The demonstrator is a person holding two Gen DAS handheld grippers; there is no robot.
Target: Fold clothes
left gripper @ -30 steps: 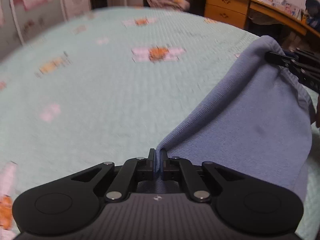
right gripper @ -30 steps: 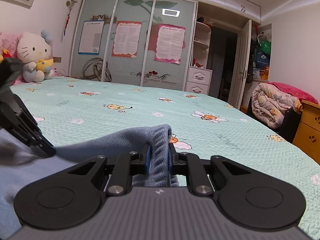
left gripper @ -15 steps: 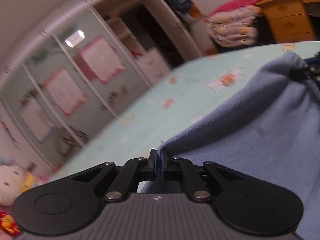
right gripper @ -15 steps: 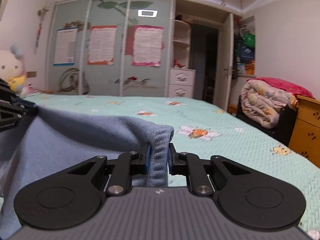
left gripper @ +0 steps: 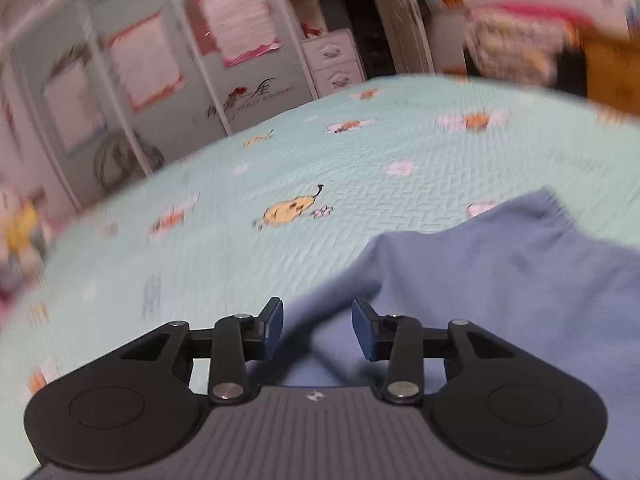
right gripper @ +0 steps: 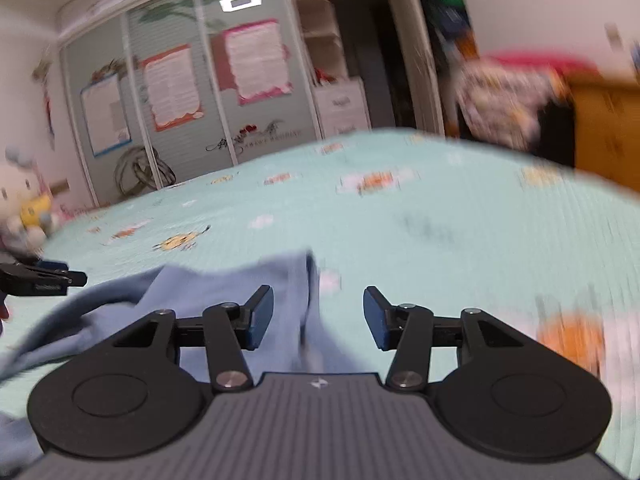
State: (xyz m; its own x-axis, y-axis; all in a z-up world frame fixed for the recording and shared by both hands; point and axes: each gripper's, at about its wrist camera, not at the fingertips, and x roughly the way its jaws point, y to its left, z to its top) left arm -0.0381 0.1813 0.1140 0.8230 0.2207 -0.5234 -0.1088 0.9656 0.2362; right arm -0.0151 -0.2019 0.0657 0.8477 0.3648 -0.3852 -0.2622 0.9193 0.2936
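Both tongs, left tongs [left gripper: 317, 328] and right tongs [right gripper: 318, 317], hang released with fingers spread over the blue garment [left gripper: 500, 280], which lies crumpled on the mint-green bedspread [left gripper: 280, 168], its fabric reaching beneath and between each pair's fingers.

Even indoor light, a ceiling lamp reflected [right gripper: 241, 2] as glare on the wardrobe doors [right gripper: 176, 92]. Motion blur smears both views; fisheye bends the bed [left gripper: 360, 184] edge.
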